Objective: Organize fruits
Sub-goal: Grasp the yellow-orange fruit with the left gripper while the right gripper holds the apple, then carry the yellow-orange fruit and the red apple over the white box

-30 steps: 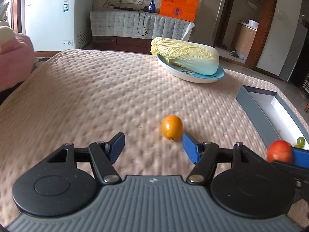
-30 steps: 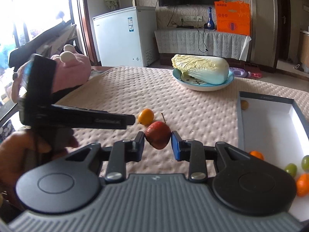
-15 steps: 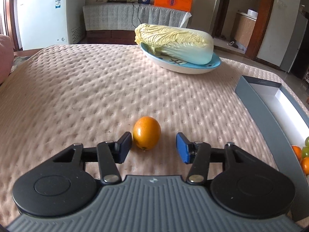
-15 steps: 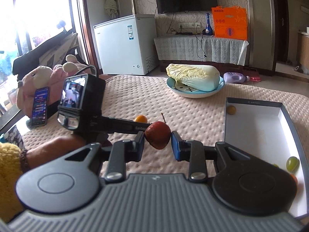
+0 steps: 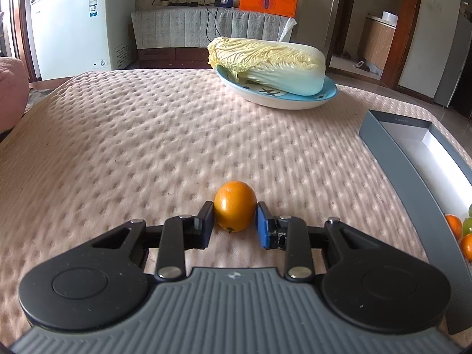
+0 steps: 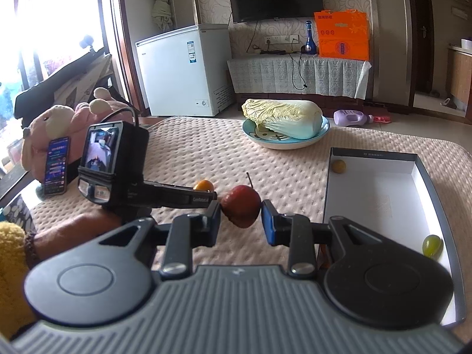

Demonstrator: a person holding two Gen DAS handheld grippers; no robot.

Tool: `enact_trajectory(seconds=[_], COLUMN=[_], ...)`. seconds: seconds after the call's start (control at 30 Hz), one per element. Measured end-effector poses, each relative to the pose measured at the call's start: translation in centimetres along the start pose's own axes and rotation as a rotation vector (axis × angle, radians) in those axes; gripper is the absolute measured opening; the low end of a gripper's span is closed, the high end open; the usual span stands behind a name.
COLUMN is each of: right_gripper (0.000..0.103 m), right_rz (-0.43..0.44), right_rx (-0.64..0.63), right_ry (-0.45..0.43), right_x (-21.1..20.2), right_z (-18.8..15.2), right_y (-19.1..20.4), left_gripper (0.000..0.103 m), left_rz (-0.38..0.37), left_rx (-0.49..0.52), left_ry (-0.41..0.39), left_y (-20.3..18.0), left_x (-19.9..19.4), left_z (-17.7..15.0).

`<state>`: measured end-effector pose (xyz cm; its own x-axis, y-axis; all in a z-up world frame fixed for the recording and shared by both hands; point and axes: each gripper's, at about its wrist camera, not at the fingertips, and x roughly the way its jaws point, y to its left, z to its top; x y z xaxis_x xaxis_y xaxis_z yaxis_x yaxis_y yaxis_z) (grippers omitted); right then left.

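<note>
Closing on a small orange citrus fruit (image 5: 235, 205), the left gripper (image 5: 235, 224) has its two pads against the fruit's sides while the fruit sits on the dimpled pink table cover (image 5: 147, 135). From the right wrist view, the same gripper reaches in from the left, a hand (image 6: 73, 233) behind it, and the citrus peeks out just past its tip. The right gripper (image 6: 240, 216) holds a small red apple (image 6: 241, 205) pinched between narrow-set fingers, stem pointing up, lifted clear of the cover and just left of the grey box (image 6: 327, 188). Inside the box's white floor lie a yellowish round fruit (image 6: 338, 166) in the far corner and a green grape (image 6: 432, 244) by the near right wall; more orange fruit shows at its near end in the left wrist view. A napa cabbage (image 5: 267, 63) lies on a blue-rimmed plate (image 5: 295, 104) at the far side of the table.
</note>
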<state>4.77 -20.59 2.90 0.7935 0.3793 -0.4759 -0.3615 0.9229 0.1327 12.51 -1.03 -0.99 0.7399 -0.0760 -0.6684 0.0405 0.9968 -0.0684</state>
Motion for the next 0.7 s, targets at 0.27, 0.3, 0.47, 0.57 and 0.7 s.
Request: enact_trajectory(seconds=[0.27,0.3,0.47,0.57,0.7], right_gripper=[0.033,0.033,0.033,0.033,0.033], right_rz=[0.0,-0.002,-0.012,-0.009,0.016], right_rx=[0.02,0.024,0.038,0.059,0.066], right_ry=[0.018,0.02,0.043,0.047,0.02], right_x=[-0.1,-0.1,-0.4,-1.1,-3.1], right_z=[-0.4,-0.5,-1.1,-1.6,-2.0], right_y=[-0.7,-0.8,-1.4,-1.6,-1.0], left_gripper=[0.035,0.035,0.035,0.035,0.035], left_rz=[0.013,0.014,0.027,0.03,0.036], left_rx=[0.015,0.011,-0.004,-0.027,-0.045], left_ry=[0.009,0.009,-0.005,-0.004,-0.01], left_y=[-1.0,-1.0,-1.3,-1.4,-1.8], left_x=[-2.3,-2.7,-5.8,-7.9,-10.7], left_z=[-1.1,-1.2,-2.0,-2.9,-4.4])
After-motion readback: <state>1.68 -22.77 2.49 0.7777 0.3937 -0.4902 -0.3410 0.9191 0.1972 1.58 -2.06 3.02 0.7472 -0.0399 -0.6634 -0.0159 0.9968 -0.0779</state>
